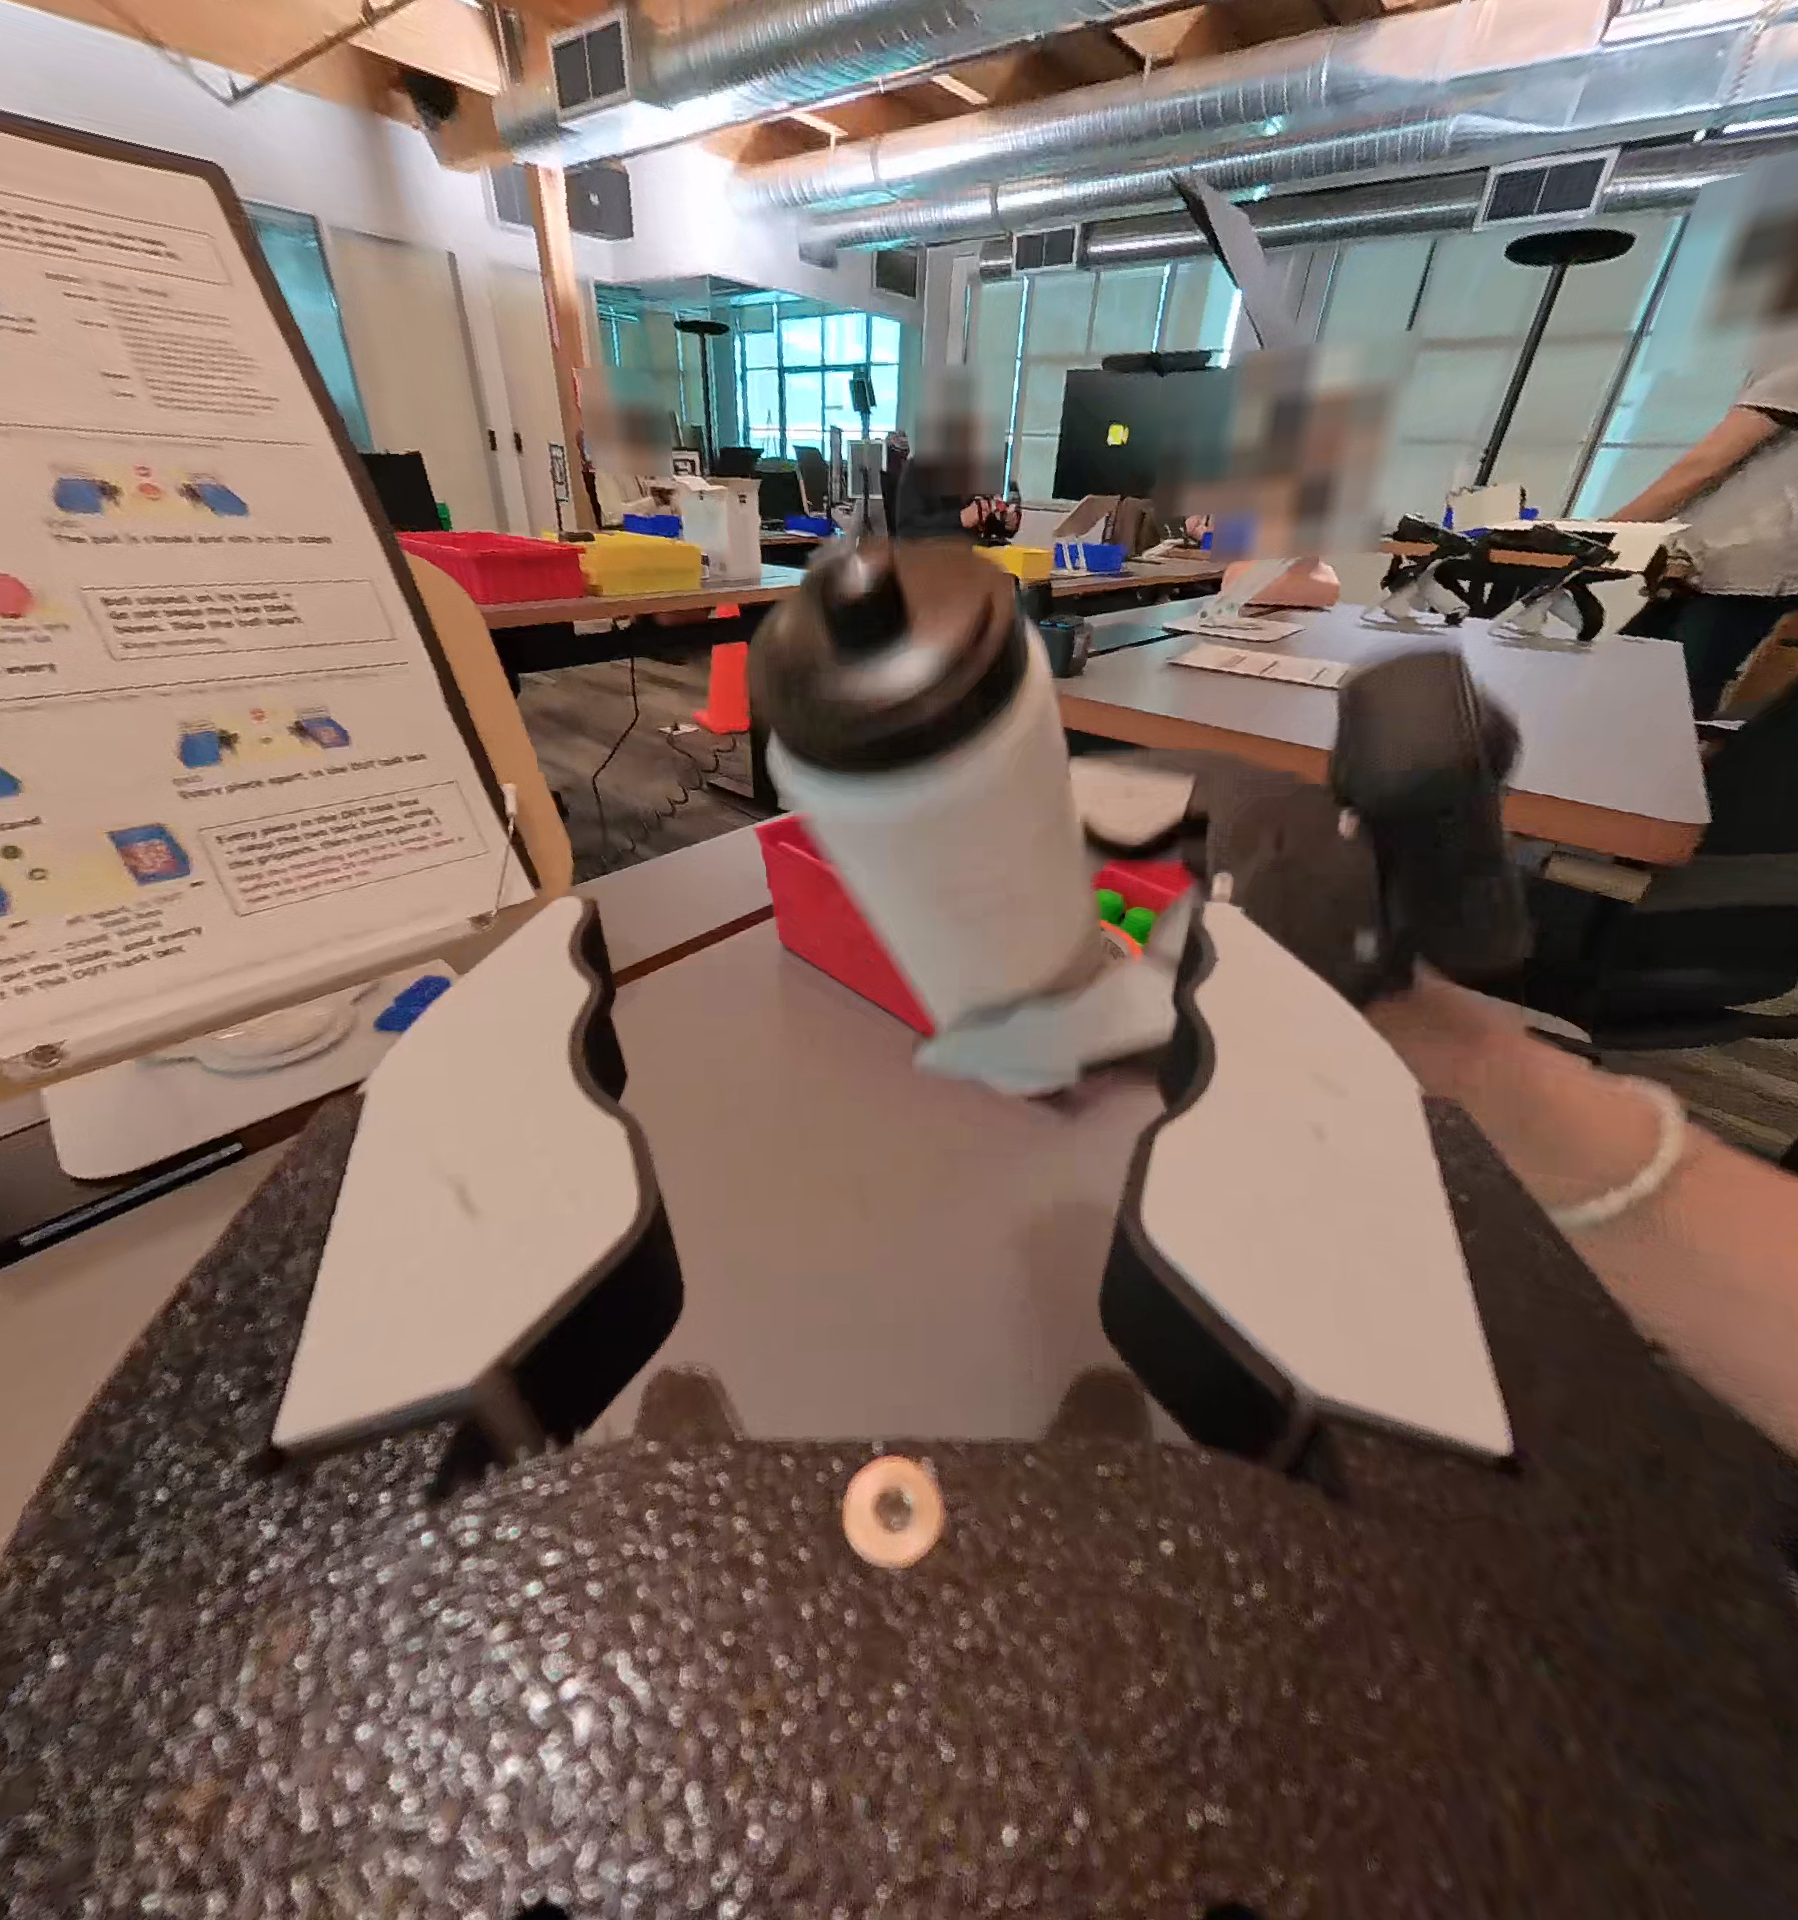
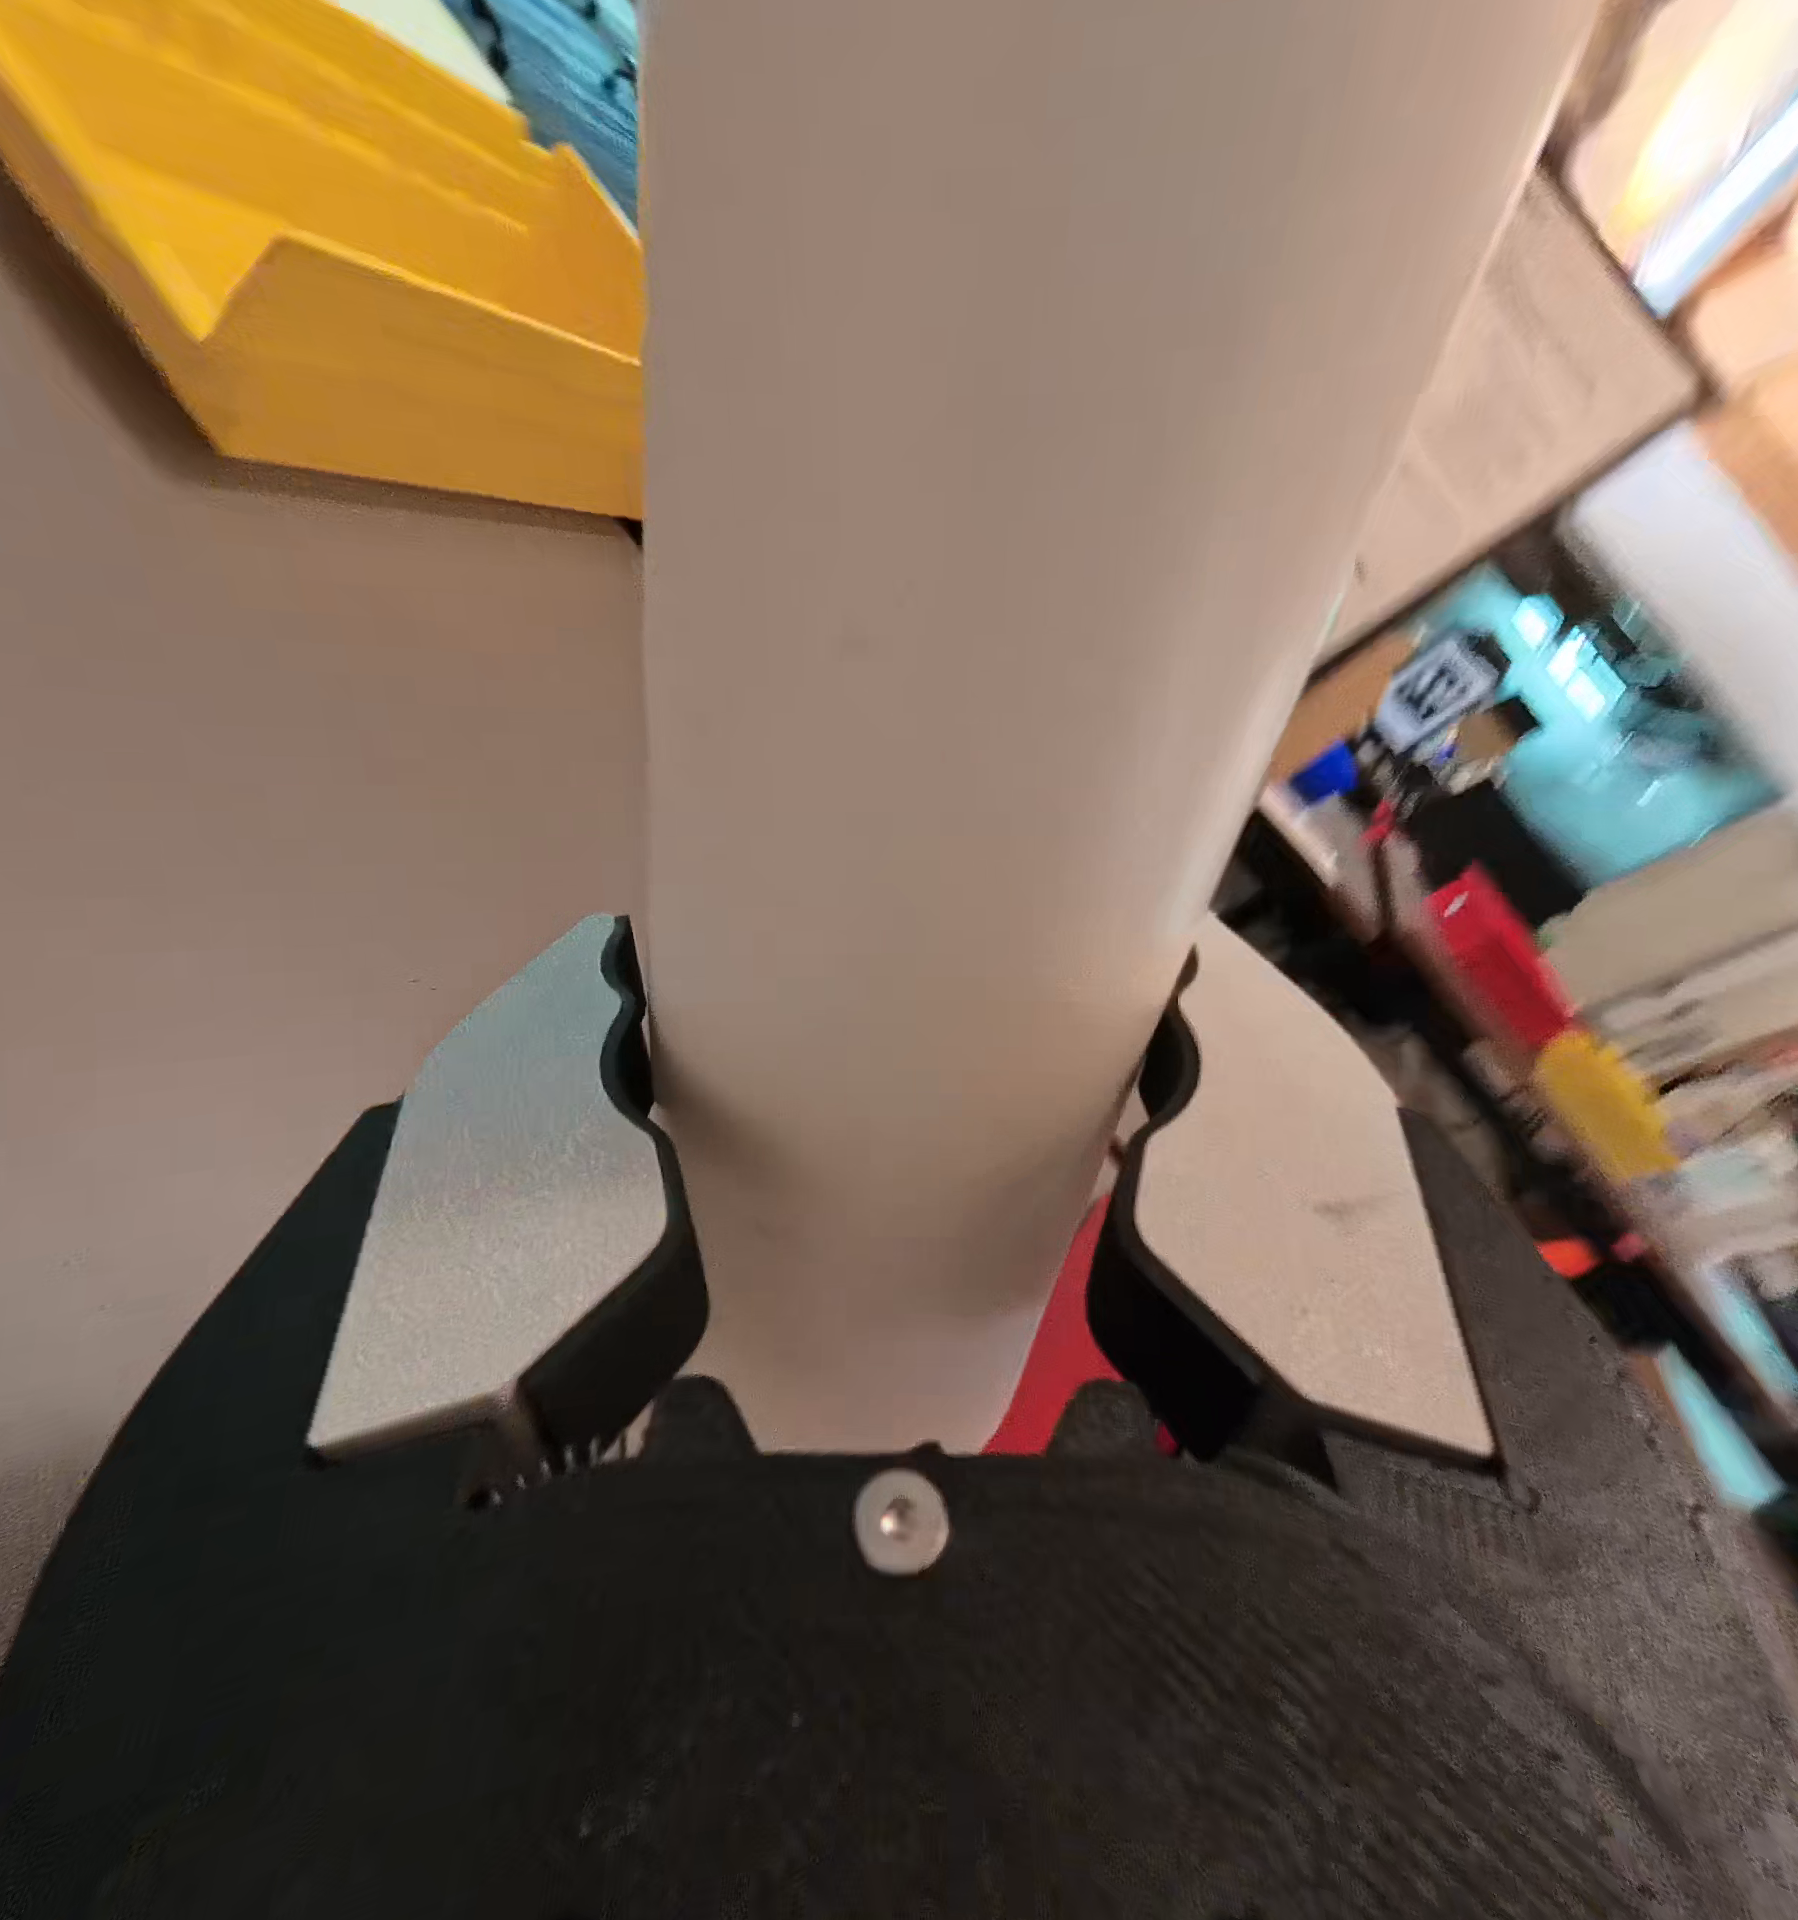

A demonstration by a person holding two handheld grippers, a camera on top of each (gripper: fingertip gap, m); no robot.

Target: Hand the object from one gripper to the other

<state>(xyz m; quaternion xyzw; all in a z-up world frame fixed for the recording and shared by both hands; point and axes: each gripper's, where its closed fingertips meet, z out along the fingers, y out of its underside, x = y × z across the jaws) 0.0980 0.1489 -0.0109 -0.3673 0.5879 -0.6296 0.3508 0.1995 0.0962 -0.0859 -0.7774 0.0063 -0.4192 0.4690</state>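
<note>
The right gripper clamps the white bottle's base — its long axis tilts up-left, ahead of the left gripper, whose jaws stand apart.

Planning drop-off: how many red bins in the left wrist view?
2: a near red bin behind the bottle, a far red bin on the back table, left. Others may be hidden.

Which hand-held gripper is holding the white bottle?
The right hand-held gripper: its fingers clamp the base of the white bottle. The left hand-held gripper is open and empty, with the bottle out in front of it.
</note>
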